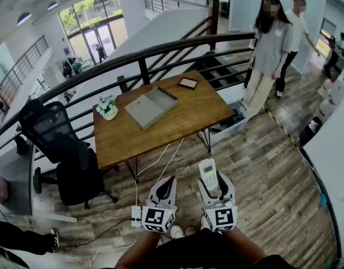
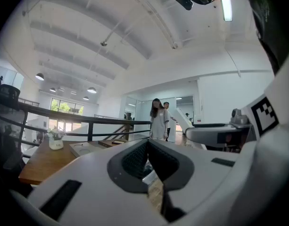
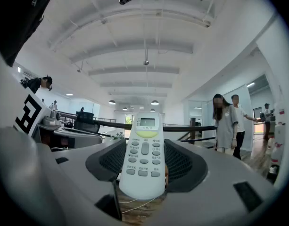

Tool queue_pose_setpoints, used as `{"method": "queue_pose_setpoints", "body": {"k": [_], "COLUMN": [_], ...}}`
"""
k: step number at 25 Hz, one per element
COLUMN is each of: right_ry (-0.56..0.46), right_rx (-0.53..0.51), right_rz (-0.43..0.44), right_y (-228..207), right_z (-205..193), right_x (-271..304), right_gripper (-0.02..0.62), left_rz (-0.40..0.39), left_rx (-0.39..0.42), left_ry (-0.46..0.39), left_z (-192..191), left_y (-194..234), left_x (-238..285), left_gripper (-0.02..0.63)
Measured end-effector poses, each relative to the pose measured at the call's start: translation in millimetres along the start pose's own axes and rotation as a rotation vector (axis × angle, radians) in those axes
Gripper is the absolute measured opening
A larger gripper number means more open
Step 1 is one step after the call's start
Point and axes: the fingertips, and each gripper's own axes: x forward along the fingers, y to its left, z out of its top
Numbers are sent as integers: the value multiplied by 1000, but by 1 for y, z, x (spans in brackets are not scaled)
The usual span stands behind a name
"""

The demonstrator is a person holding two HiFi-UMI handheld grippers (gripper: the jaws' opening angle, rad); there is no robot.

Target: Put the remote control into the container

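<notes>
On my feed the wooden table [image 1: 188, 119] stood well ahead, w/ the shallow grey container [image 1: 151, 106] lying on it beside a small flower pot [image 1: 109, 110]. Left gripper [image 1: 167, 182] had jaws pressed together, nothing btwn them. Right gripper [image 1: 212, 182] pinched the white remote control [image 1: 207, 171], display end fwd, well apart from the container.

Left gripper [image 1: 166, 181] level, jaws together, right gripper [image 1: 212, 179] level beside it, clamping remote control [image 1: 207, 171]
</notes>
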Motion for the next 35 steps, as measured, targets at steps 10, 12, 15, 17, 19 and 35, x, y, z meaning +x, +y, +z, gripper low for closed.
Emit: {"method": "queue_pose_setpoints", "body": {"k": [10,12,15,17,19,35], "right_ry": [-12,-15,-20,-24,-35,-84], "right_rx": [1,1,22,39,47,89], "right_rz": [14,18,18,21,32,153], "right_y": [-11,-15,-22,-28,-35,-104], "right_z": [4,4,6,6,7,12], "right_x": [4,5,6,7,8,31], "right_gripper": [264,262,264,264,264,264], "left_rz": [8,11,21,29,36,137], "left_rx": [-1,0,0,1,4,38], "left_ry": [1,1,4,6,8,17], "left_z": [0,0,1,0,0,8], "left_y": [-8,-10,-12,-14,-17,-49], "left_x": [11,14,19,23,28,92], "left_gripper": [6,6,6,6,6,6]}}
